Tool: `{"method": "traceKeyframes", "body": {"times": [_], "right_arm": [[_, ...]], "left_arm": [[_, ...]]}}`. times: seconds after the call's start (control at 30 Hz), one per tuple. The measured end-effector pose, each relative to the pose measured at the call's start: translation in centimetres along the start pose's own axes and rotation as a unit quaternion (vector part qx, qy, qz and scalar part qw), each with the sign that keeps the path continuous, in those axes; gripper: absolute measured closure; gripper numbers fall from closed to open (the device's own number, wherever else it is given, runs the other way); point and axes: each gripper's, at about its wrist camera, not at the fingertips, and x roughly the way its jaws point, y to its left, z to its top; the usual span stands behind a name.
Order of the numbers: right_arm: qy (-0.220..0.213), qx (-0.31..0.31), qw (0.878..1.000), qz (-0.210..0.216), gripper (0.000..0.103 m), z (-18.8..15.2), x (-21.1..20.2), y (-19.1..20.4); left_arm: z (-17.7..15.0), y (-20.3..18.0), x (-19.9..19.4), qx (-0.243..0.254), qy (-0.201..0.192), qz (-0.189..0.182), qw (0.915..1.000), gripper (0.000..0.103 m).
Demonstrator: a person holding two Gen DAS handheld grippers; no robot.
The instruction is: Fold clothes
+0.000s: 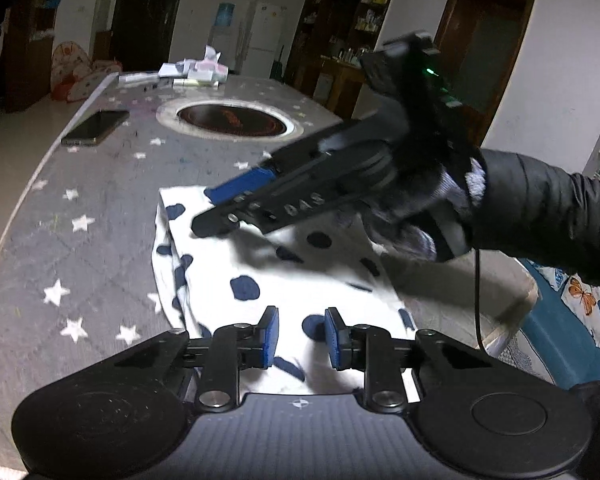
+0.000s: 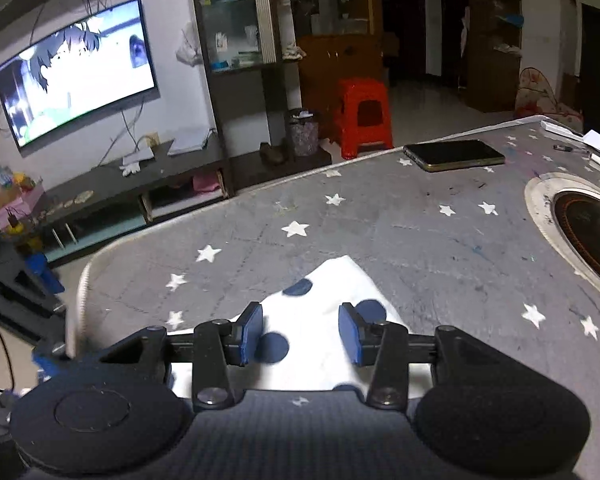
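Note:
A white garment with navy dots lies folded on a grey star-print table. My left gripper is open just above the garment's near edge, with nothing between its blue pads. A gloved hand in a black sleeve holds my right gripper over the garment's far left corner, blurred. In the right wrist view the right gripper is open, its pads apart over the garment's corner, and nothing is pinched.
A dark phone lies near the table's left edge. A round inset burner sits mid-table, with papers behind it. The table's right edge borders butterfly-print fabric. A red stool stands on the floor.

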Motion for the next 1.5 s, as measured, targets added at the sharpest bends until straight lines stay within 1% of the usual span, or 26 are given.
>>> {"method": "traceKeyframes", "body": {"times": [0.27,0.37,0.43,0.53,0.6,0.73,0.83,0.97,1.03,1.17,1.23,1.27,1.3,1.37,1.43,1.5], "right_arm": [[0.028,-0.009,0.999,-0.012,0.061,0.0,3.1,-0.7],[0.028,-0.006,1.0,-0.01,0.061,0.6,3.6,-1.0],[0.02,0.005,1.0,-0.006,0.061,0.9,2.9,-1.4],[0.004,0.007,1.0,-0.006,0.061,1.2,0.9,-1.9],[0.003,-0.001,1.0,-0.012,0.06,1.2,-0.1,-2.0],[0.019,-0.018,0.999,-0.019,0.056,0.4,-0.9,-2.0],[0.032,-0.033,0.999,-0.018,0.053,-0.6,-0.3,-1.4],[0.045,-0.033,0.998,-0.021,0.05,-1.3,1.1,-1.1],[0.044,-0.036,0.998,-0.022,0.047,-1.4,1.4,-1.0],[0.039,-0.035,0.998,-0.023,0.047,-1.2,1.4,-1.3],[0.033,-0.025,0.999,-0.019,0.047,-1.0,0.9,-1.8],[0.029,-0.011,0.999,-0.018,0.047,-0.9,0.7,-2.3],[0.027,-0.003,0.999,-0.019,0.047,-0.8,0.5,-2.8],[0.027,0.01,0.999,-0.026,0.047,-0.7,0.3,-3.7],[0.035,0.02,0.999,-0.028,0.047,-0.7,0.5,-4.5],[0.043,0.025,0.998,-0.026,0.047,-0.7,0.7,-5.0]], "left_arm": [[-0.7,0.9,0.2,-0.014,0.015,-0.001,0.9998,0.078],[-0.6,0.8,0.1,-0.011,0.017,-0.003,0.9998,0.079],[-0.1,0.6,-0.4,-0.006,0.01,-0.005,0.9999,0.078],[0.8,0.6,-0.8,-0.001,-0.007,0.001,1.0,0.078],[1.5,0.8,-0.7,-0.004,-0.019,0.007,0.9998,0.078],[2.5,1.3,0.3,-0.02,-0.032,0.016,0.9992,0.078],[2.5,1.9,1.4,-0.027,-0.019,0.024,0.9992,0.078],[1.8,2.8,2.9,-0.035,0.019,0.038,0.9985,0.078],[1.5,2.8,2.9,-0.03,0.018,0.039,0.9986,0.078],[1.5,2.7,2.5,-0.03,0.017,0.041,0.9986,0.078],[1.5,2.7,1.6,-0.031,0.012,0.037,0.9988,0.077],[1.5,2.7,0.9,-0.031,0.007,0.035,0.9989,0.074],[1.4,2.7,0.2,-0.027,0.004,0.036,0.999,0.066],[1.2,2.6,-1.2,-0.017,-0.002,0.038,0.9991,0.061],[1.0,2.7,-2.5,-0.009,-0.006,0.042,0.9991,0.057],[0.6,2.9,-3.5,-0.007,-0.002,0.041,0.9991,0.049]]}}
